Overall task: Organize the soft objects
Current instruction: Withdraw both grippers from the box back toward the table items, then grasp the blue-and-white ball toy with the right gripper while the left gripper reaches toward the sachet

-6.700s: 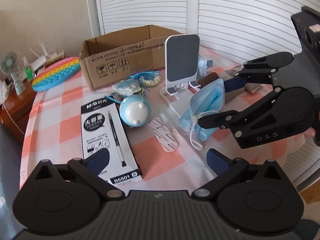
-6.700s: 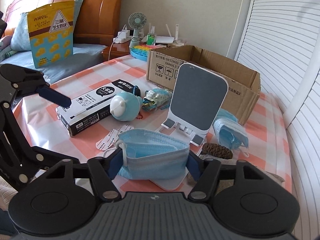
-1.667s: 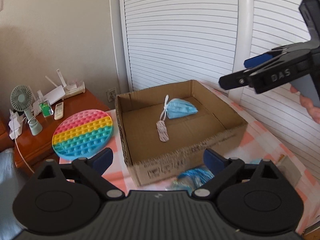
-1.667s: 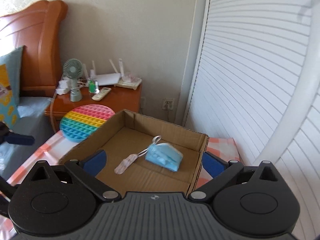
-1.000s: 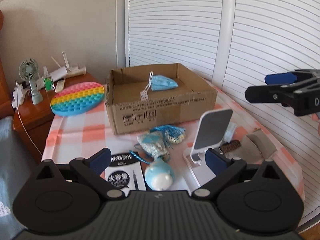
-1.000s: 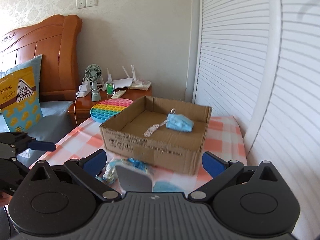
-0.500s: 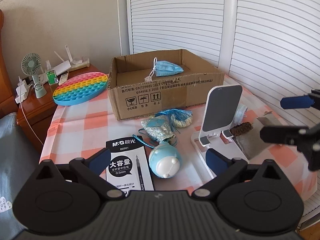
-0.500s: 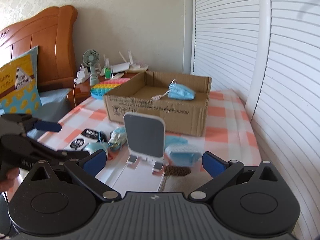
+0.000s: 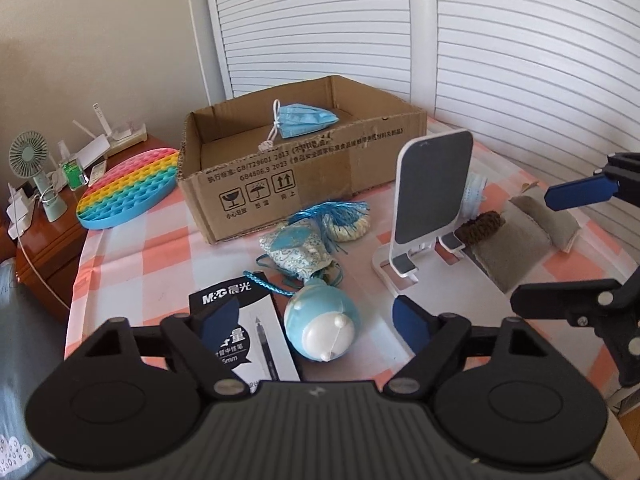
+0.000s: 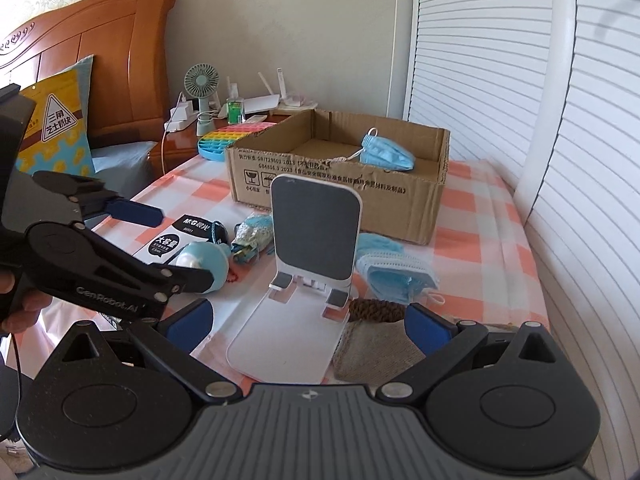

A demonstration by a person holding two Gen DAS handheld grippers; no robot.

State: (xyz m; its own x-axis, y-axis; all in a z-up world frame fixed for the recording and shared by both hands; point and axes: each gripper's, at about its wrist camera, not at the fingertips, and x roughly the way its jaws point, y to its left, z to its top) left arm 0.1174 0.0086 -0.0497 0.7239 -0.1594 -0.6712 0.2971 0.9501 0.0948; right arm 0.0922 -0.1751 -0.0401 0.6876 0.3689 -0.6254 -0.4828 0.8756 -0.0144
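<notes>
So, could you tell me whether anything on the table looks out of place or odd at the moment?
One face mask already lies in the cardboard box, but more blue masks sit loose and crumpled on the table behind the phone stand. The box's front rim is ragged. Nothing looks spilled.

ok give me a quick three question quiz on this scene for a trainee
1. True or false: the cardboard box holds a blue face mask.
2. What lies on the table just behind the white phone stand, seen from the right wrist camera? A) more blue masks B) a rainbow pop toy C) a fan
3. Fill in: both the left tongs and the right tongs are ____ and hold nothing.

Key: 1 true. 2 A, the blue masks. 3 open.
</notes>
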